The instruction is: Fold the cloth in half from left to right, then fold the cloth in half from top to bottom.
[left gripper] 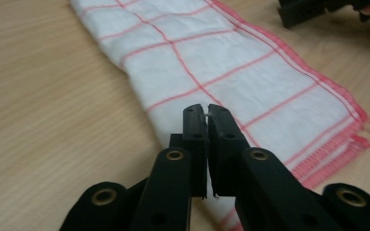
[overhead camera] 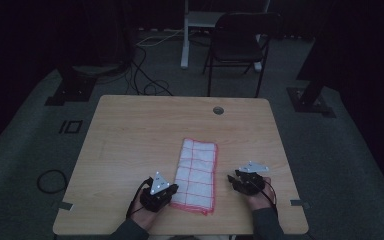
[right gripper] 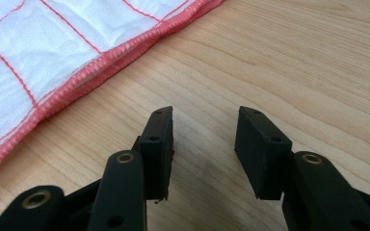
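A white cloth (overhead camera: 197, 172) with red grid lines and a red hem lies folded into a long strip on the wooden table (overhead camera: 130, 130), near its front edge. My left gripper (overhead camera: 172, 189) sits at the cloth's near left corner. In the left gripper view its jaws (left gripper: 207, 110) stand almost together just over the cloth (left gripper: 231, 62), with a stray white thread at the tips and no fold pinched. My right gripper (overhead camera: 231, 180) rests just right of the cloth. In its own view it (right gripper: 204, 118) is open over bare wood, the layered hem of the cloth (right gripper: 38, 43) off to its left.
A round cable hole (overhead camera: 218, 110) sits near the table's far edge. A black chair (overhead camera: 240, 40) stands beyond the table, and cables lie on the floor at the left (overhead camera: 50, 180). The right gripper's jaw (left gripper: 301, 9) shows at the top of the left gripper view.
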Motion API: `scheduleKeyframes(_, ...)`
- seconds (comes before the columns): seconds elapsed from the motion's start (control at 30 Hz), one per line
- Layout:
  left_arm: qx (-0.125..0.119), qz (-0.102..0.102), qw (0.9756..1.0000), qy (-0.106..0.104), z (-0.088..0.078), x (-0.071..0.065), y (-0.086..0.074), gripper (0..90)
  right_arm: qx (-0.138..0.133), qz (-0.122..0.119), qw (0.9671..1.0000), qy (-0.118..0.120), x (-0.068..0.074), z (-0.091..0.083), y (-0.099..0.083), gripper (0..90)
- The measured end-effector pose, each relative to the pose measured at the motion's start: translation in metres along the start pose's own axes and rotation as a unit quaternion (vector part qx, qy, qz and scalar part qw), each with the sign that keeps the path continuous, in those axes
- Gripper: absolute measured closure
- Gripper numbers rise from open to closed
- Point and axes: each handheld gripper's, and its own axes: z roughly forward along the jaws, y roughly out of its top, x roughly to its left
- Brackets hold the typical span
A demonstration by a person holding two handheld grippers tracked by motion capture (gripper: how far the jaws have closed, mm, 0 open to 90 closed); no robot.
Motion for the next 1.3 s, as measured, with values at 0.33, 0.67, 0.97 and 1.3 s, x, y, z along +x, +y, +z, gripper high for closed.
scheduleKeyframes(0.33,-0.02,-0.01,0.9995,0.02,0.001,0.018,0.016,78.1,0.0,0.0,1.0,0.0,0.0,0.0,0.0,57.6)
scheduleKeyframes(0.67,-0.031,-0.028,0.9988,0.024,0.02,0.041,0.036,70.2,0.0,0.001,1.0,0.0,0.0,0.001,0.001,56.9)
scheduleKeyframes(0.97,-0.036,-0.032,0.9984,0.028,0.033,0.055,0.053,67.1,-0.022,0.024,0.9995,0.005,0.001,0.001,0.007,59.7)
scheduleKeyframes(1.3,-0.022,-0.036,0.9985,0.034,0.055,0.062,0.059,67.1,-0.032,0.008,0.9995,0.004,0.011,0.005,0.023,63.0)
